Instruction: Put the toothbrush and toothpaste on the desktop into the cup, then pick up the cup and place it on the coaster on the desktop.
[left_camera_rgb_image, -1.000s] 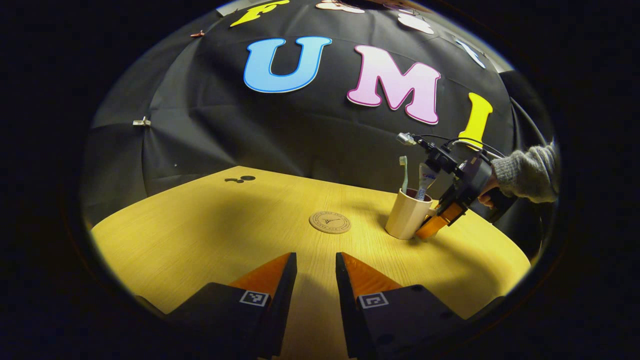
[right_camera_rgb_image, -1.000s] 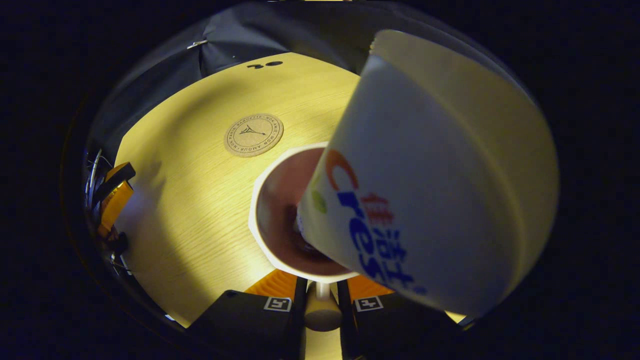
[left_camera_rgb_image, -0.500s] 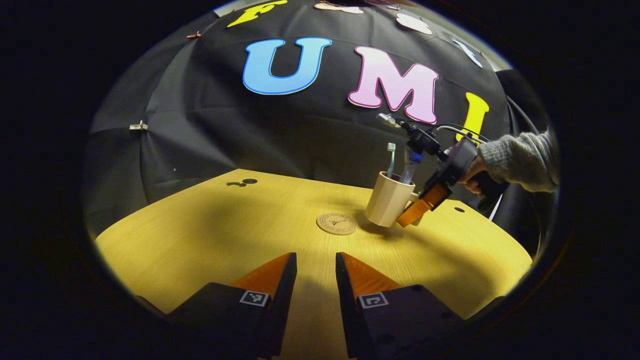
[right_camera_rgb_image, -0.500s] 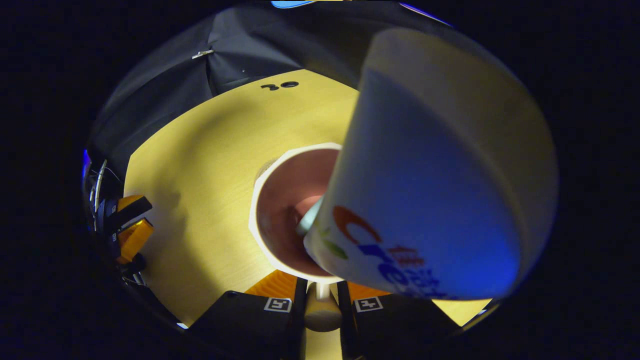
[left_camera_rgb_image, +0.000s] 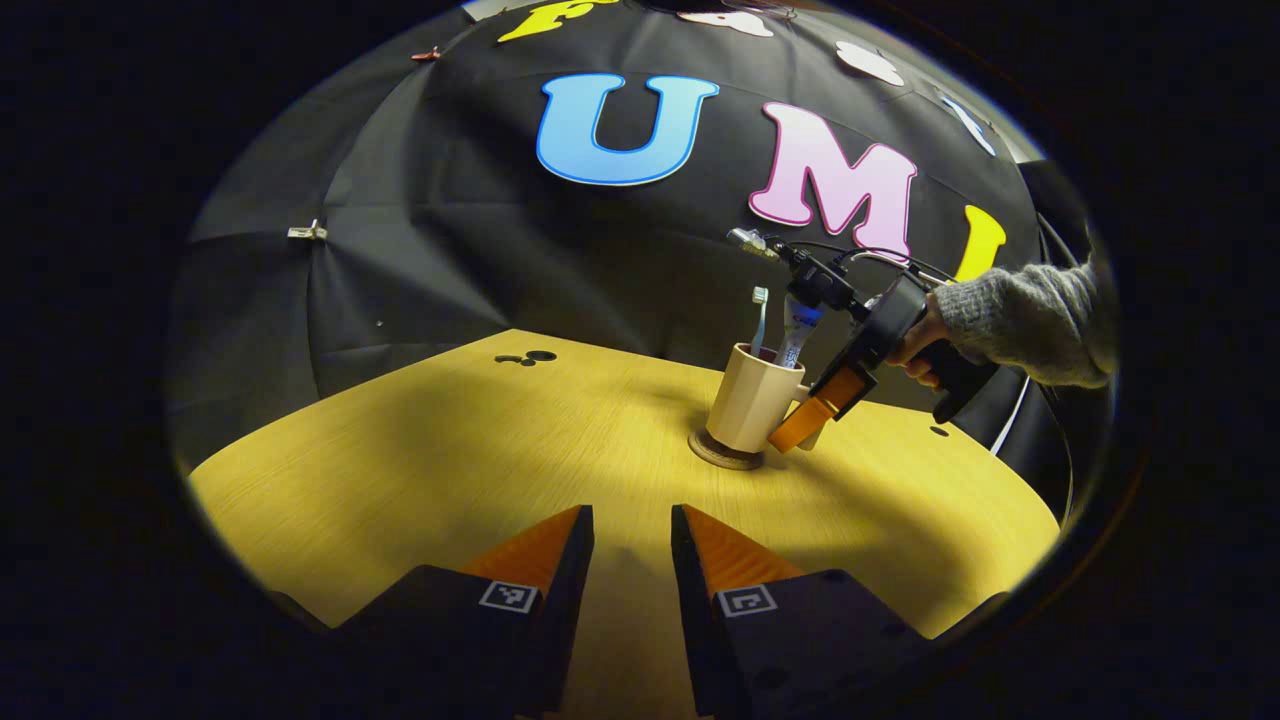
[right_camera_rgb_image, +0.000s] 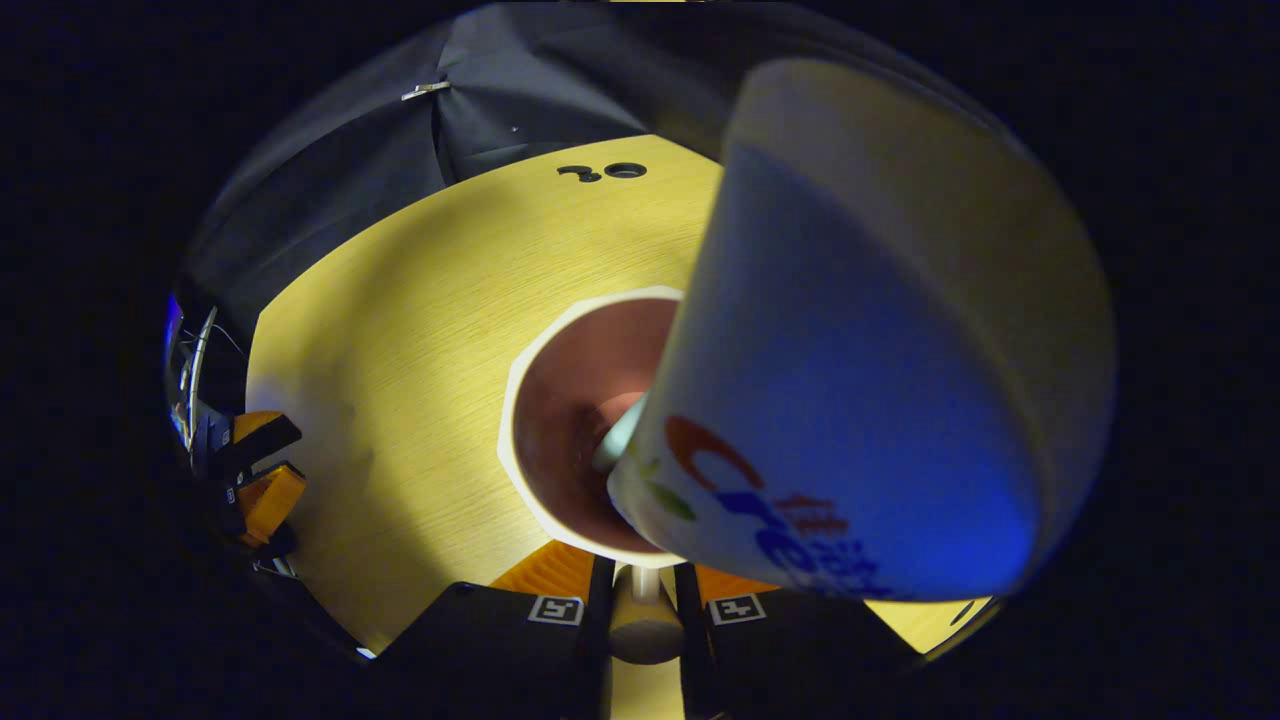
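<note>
Jaws: I log my left gripper (left_camera_rgb_image: 632, 560) parted over bare wooden desktop (left_camera_rgb_image: 420, 460). Right gripper (right_camera_rgb_image: 640, 600) is clamped on the cup handle (right_camera_rgb_image: 643, 625); cup (left_camera_rgb_image: 752, 408), holding toothbrush (left_camera_rgb_image: 759, 318) and toothpaste (left_camera_rgb_image: 796, 330), sits on the coaster (left_camera_rgb_image: 722, 455).

Coaster (left_camera_rgb_image: 724, 456) mostly hidden under cup (left_camera_rgb_image: 752, 411), only its front rim showing. Toothpaste (right_camera_rgb_image: 880, 340) blurred, blocking the worktop's (right_camera_rgb_image: 420, 330) far right (right gripper view). Toothbrush (right_camera_rgb_image: 620, 437) largely hidden behind it.

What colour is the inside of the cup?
Reddish brown inside the cup, cream outside; the right gripper view shows it best.
</note>
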